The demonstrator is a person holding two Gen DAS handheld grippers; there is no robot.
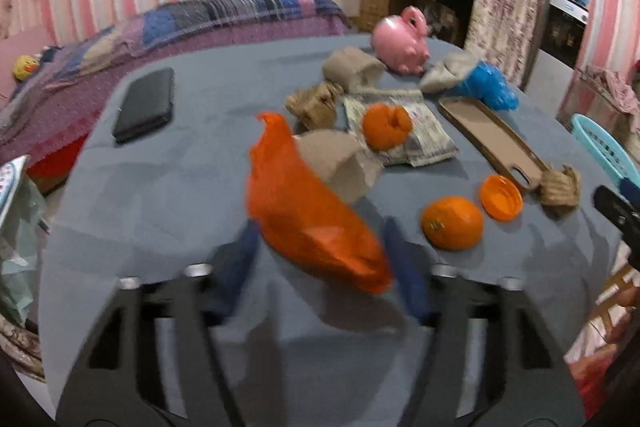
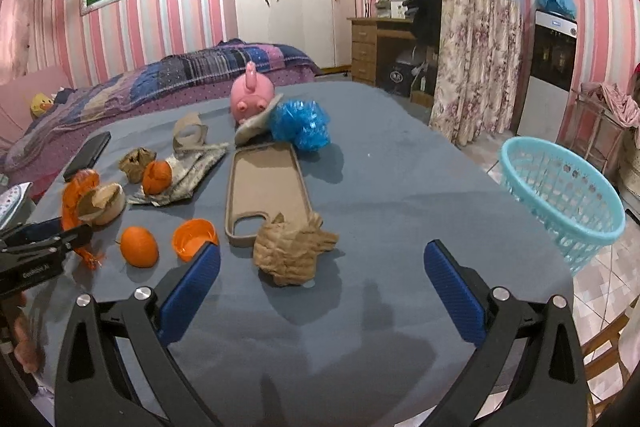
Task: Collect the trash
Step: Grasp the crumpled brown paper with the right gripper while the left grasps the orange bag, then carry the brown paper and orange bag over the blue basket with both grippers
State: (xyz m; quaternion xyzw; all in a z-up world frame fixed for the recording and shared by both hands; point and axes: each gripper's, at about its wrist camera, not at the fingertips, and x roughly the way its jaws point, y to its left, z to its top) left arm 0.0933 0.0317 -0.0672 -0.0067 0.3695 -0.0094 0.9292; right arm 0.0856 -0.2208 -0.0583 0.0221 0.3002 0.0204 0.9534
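Note:
An orange plastic bag [image 1: 304, 211] lies crumpled on the blue-grey table [image 1: 168, 195], between the blue pads of my left gripper [image 1: 320, 231]. The pads touch it on both sides, though the picture is blurred. The right wrist view shows the same bag [image 2: 74, 195] at the far left, with the left gripper [image 2: 76, 235] across it. My right gripper [image 2: 320, 251] stands wide open just in front of a crumpled brown paper wad [image 2: 292, 255] and holds nothing.
On the table lie a whole orange [image 2: 138, 245], an orange cap [image 2: 194, 237], a peeled orange [image 2: 157, 177] on newspaper, a tan phone case [image 2: 266, 183], blue plastic [image 2: 300, 125], a pink piggy bank [image 2: 250, 99] and a black phone [image 1: 146, 103]. A turquoise basket [image 2: 560, 203] stands off the right edge.

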